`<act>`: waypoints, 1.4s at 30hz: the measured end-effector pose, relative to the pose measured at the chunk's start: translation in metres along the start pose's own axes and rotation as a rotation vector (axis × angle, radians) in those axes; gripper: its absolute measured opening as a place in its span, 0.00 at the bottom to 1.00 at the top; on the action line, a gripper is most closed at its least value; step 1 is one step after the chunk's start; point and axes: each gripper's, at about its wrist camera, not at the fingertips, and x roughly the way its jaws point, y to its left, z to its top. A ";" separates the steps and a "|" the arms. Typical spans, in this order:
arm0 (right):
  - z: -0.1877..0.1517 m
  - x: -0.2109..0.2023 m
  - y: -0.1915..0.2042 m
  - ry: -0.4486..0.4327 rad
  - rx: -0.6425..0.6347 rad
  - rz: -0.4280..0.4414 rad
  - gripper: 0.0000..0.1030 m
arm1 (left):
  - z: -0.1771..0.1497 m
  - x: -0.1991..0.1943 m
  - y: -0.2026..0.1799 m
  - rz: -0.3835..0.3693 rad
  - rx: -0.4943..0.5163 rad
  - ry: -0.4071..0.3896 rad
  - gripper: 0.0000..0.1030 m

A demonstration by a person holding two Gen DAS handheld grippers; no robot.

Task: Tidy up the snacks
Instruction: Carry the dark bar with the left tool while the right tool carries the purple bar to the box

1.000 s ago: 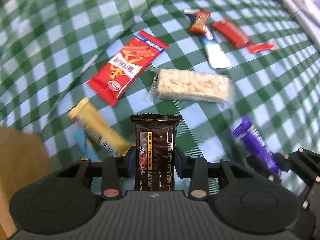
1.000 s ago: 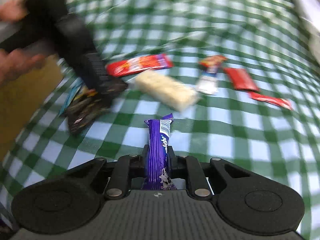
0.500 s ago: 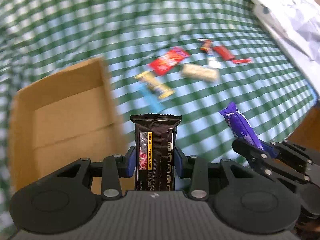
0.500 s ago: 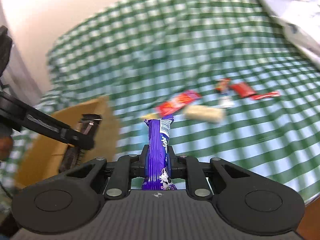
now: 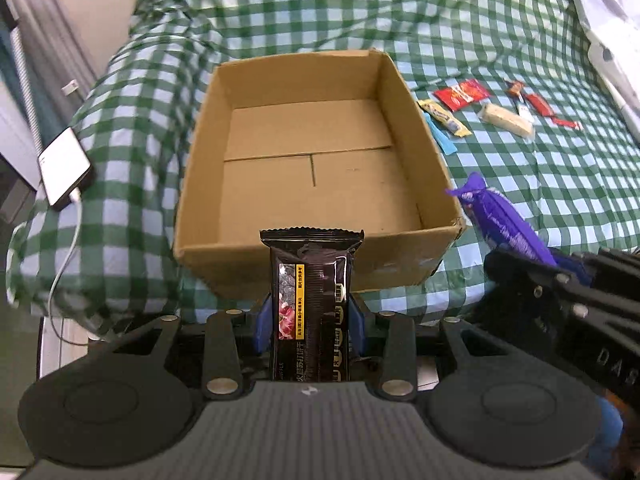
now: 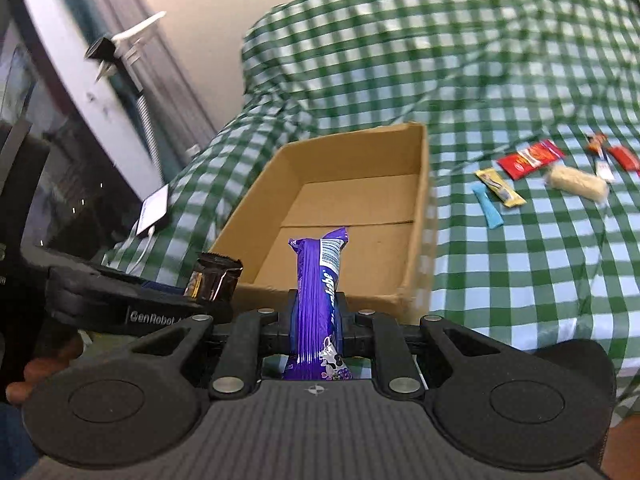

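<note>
Snacks are what I carry in both claws: my left claw pinches a dark bar across its width, low on the wrapper, so most of its length stands up past my pads; my right claw is nearly closed on a purple bar, which is slimmer and gripped the same way. Both feel light to judge by size, with slick crinkly film that could slide if I ease off. The dark one looks like biscuit, so I'd judge it brittle under a hard squeeze. Both hang at the near wall of the box, which looks empty. More snacks lie flat on the checked cloth beyond; thin and limp, though blur hides detail, so I'd take those by the edges across the narrow side
</note>
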 end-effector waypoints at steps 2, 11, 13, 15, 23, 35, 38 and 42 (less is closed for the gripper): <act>-0.003 -0.005 0.014 -0.004 -0.027 -0.014 0.17 | -0.008 -0.005 0.009 -0.009 -0.018 -0.019 0.42; -0.010 -0.010 0.058 -0.007 -0.120 -0.062 0.17 | -0.031 -0.020 0.033 -0.053 -0.060 -0.065 0.42; -0.010 -0.011 0.064 -0.009 -0.135 -0.072 0.17 | -0.034 -0.021 0.036 -0.062 -0.068 -0.069 0.42; -0.010 -0.012 0.068 -0.007 -0.149 -0.077 0.17 | -0.035 -0.022 0.038 -0.067 -0.074 -0.076 0.42; -0.012 -0.012 0.074 0.002 -0.172 -0.087 0.17 | -0.038 -0.022 0.040 -0.076 -0.082 -0.075 0.42; -0.014 -0.008 0.070 0.012 -0.165 -0.086 0.17 | -0.038 -0.016 0.039 -0.075 -0.080 -0.054 0.42; -0.015 -0.006 0.069 0.020 -0.161 -0.085 0.17 | -0.036 -0.012 0.040 -0.075 -0.082 -0.044 0.42; -0.014 0.000 0.065 0.037 -0.155 -0.089 0.17 | -0.033 -0.005 0.044 -0.074 -0.090 -0.028 0.42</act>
